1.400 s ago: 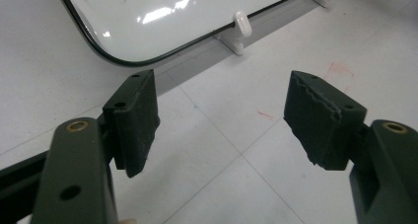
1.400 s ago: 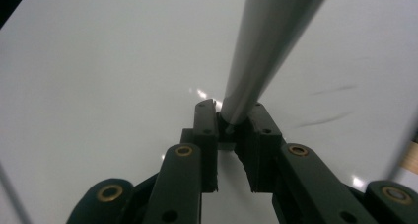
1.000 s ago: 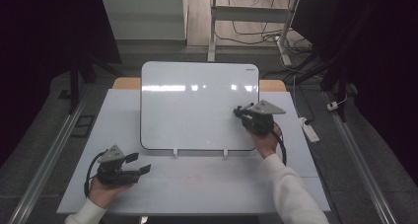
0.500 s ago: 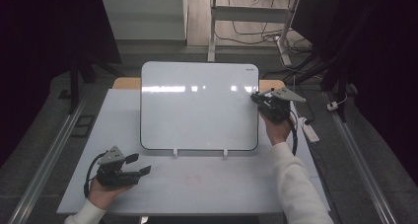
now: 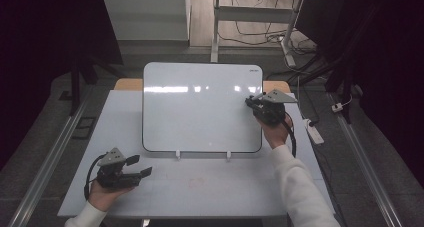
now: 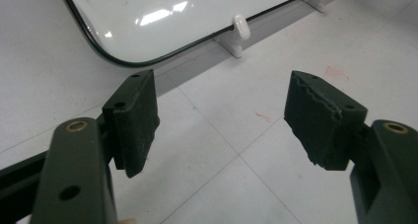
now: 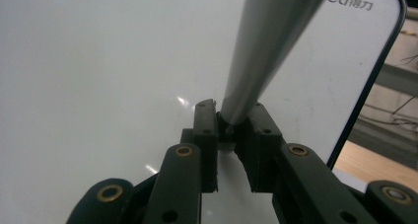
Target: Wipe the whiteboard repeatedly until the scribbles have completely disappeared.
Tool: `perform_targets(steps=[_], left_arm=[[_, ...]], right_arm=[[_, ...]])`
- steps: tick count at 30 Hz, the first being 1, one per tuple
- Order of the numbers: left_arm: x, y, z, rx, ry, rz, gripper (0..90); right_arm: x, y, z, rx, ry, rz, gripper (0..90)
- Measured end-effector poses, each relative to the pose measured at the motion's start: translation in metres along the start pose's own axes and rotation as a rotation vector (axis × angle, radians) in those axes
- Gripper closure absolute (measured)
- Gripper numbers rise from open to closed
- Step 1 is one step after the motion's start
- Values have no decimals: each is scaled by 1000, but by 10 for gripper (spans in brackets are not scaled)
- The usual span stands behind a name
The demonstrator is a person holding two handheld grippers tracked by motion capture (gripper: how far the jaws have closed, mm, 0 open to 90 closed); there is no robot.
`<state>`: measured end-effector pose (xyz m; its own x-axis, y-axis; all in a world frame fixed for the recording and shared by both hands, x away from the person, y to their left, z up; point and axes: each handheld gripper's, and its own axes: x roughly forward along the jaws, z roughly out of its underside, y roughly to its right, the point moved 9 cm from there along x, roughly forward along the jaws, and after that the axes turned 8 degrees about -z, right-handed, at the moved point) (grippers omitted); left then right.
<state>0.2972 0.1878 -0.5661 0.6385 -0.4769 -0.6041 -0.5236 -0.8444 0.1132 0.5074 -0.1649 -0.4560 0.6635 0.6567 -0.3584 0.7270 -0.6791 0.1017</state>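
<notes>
- The whiteboard [image 5: 202,107] leans upright on two small white stands [image 5: 177,155] at the middle of the white table [image 5: 200,187], and its face looks blank: no writing shows on it.
- The right gripper [image 5: 256,103] is at the board's right edge, its jaws closed on a grey marker [image 7: 268,46] that slants up and away over the board's face.
- By my judgement the work is at its start: the pen is in hand and brought to the board, but no stroke is down yet, so all the writing remains.
- The left gripper [image 5: 141,166] rests low on the near-left part of the table, apart from the board, its jaws spread wide with nothing between them.
- The right gripper view gives what the high view cannot: the marker's barrel pinched between the pads [image 7: 206,120], and a printed brand mark in the board's top corner; the tip itself runs out of frame.
- The left gripper view shows the worn pads [image 6: 315,120], the board's dark-rimmed lower corner and one stand close up, plus faint red marks on the table.
- The high view alone sets both hands, the board and the table together.
</notes>
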Motion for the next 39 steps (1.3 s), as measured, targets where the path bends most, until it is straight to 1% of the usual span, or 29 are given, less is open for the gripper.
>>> perform_targets(steps=[1, 2, 3, 4, 5, 8, 9, 10, 11, 12, 13, 14, 15, 16, 17, 18, 19, 20, 21, 22, 23, 24, 25, 27, 29, 31, 35, 36, 39], left_arm=[[0, 1, 0, 2, 0, 0, 295], [0, 2, 0, 4, -1, 1, 295], [-1, 2, 0, 7, 0, 0, 295], [-1, 3, 0, 8, 3, 0, 295], [-2, 3, -1, 7, 6, 2, 295], [0, 1, 0, 2, 2, 0, 295], [1, 1, 0, 1, -3, 0, 295], [1, 2, 0, 3, -5, 1, 295], [1, 3, 0, 6, -5, 1, 295], [1, 3, 0, 8, -4, 0, 295], [0, 4, -1, 9, -1, 0, 295], [0, 4, -1, 9, 2, 0, 295], [0, 4, -2, 8, 3, 0, 296], [0, 3, -2, 6, 3, 1, 295], [1, 3, -2, 5, 2, 1, 295], [1, 2, -1, 3, 0, 0, 295], [1, 3, -1, 3, -2, 1, 295], [1, 3, -1, 5, -2, 0, 295], [1, 4, -2, 8, 0, 1, 295], [0, 4, -2, 10, 2, 0, 295], [0, 4, -2, 9, 5, 0, 295], [-1, 4, -2, 9, 8, 0, 295], [-2, 4, -3, 8, 11, 0, 295], [-2, 3, -3, 2, 13, -1, 295], [-1, 2, -3, -4, 14, 1, 296], [-1, 3, -4, -2, 17, 4, 297], [-2, 6, -7, 12, 27, 4, 298], [-2, 7, -8, 13, 31, 5, 300], [-3, 8, -10, 7, 42, 4, 301]], right_arm=[[-6, 13, -2, 41, 30, 40, 776], [-6, 13, -2, 41, 30, 40, 776], [-9, 21, -2, 86, 52, 55, 776], [-11, 23, 0, 114, 63, 48, 776], [-12, 20, 2, 109, 54, 47, 776], [-8, -4, 12, 12, -9, 0, 776], [-9, -4, 13, -10, -19, 3, 776], [-12, 8, 9, 46, 13, 29, 776], [-12, 8, 9, 46, 13, 29, 776], [-13, 16, 6, 77, 34, 48, 776], [-14, 21, 4, 102, 49, 55, 776], [-13, 22, 3, 109, 54, 58, 776], [-12, 21, 3, 102, 52, 66, 776], [-8, 9, 4, 86, 40, 22, 776], [-8, 9, 4, 86, 40, 22, 776], [-5, 0, 5, 67, 25, -5, 776], [1, -14, 8, 30, -11, -43, 776], [1, -14, 8, 30, -11, -43, 776], [2, -16, 7, 34, -12, -50, 776], [2, -15, 7, 50, -8, -51, 776], [2, -15, 7, 50, -8, -51, 776], [0, -16, 8, 66, -12, -53, 776], [0, -16, 8, 66, -12, -53, 776], [-6, -25, 9, 67, -12, -77, 776], [-13, -35, 10, 58, -13, -101, 776], [-21, -44, 13, 68, -25, -125, 776], [-34, -61, 23, 92, -68, -177, 776], [-37, -66, 26, 99, -70, -193, 775], [-42, -81, 35, 112, -85, -234, 775]])
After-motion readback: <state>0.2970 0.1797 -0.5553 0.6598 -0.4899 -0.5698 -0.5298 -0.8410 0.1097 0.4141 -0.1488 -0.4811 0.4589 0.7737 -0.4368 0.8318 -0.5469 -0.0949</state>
